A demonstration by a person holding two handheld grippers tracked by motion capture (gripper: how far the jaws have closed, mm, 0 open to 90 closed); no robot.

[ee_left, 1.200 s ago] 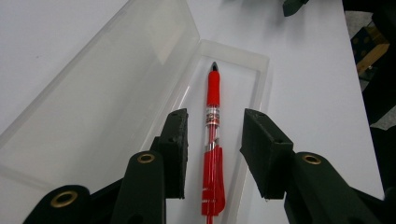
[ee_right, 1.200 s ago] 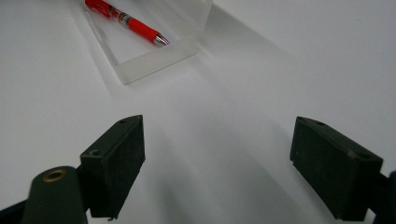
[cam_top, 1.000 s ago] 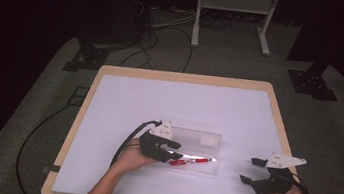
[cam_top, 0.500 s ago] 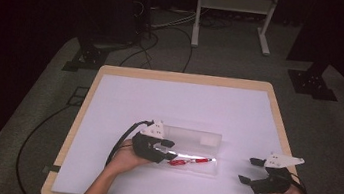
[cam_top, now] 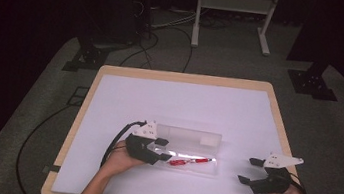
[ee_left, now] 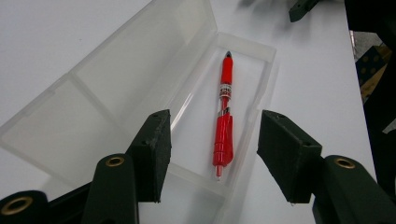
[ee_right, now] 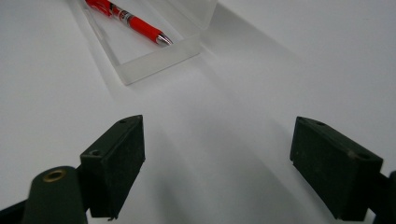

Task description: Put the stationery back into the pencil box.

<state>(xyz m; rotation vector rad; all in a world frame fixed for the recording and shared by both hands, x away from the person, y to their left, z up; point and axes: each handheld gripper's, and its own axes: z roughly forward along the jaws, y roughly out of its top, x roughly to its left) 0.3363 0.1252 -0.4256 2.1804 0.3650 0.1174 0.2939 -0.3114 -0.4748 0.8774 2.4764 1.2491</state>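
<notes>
My left gripper (ee_left: 212, 151) has its jaws spread wide, nothing between them, poised over the near end of a clear plastic box (ee_left: 254, 60) whose lid (ee_left: 116, 79) lies folded open beside it. A red pen (ee_left: 224, 114) lies lengthwise in the box tray, its tip pointing away from my jaws and its clicker end just between them in my left gripper view. From the high view I see that gripper (cam_top: 165, 149) at the left end of the box (cam_top: 188, 152), with the pen (cam_top: 189, 161) inside. My right gripper (cam_top: 249, 170) sits well apart to the right, jaws also spread and holding nothing, above the bare white table (cam_top: 184, 103); its own view catches the box end (ee_right: 159, 58) and pen tip (ee_right: 163, 39)
</notes>
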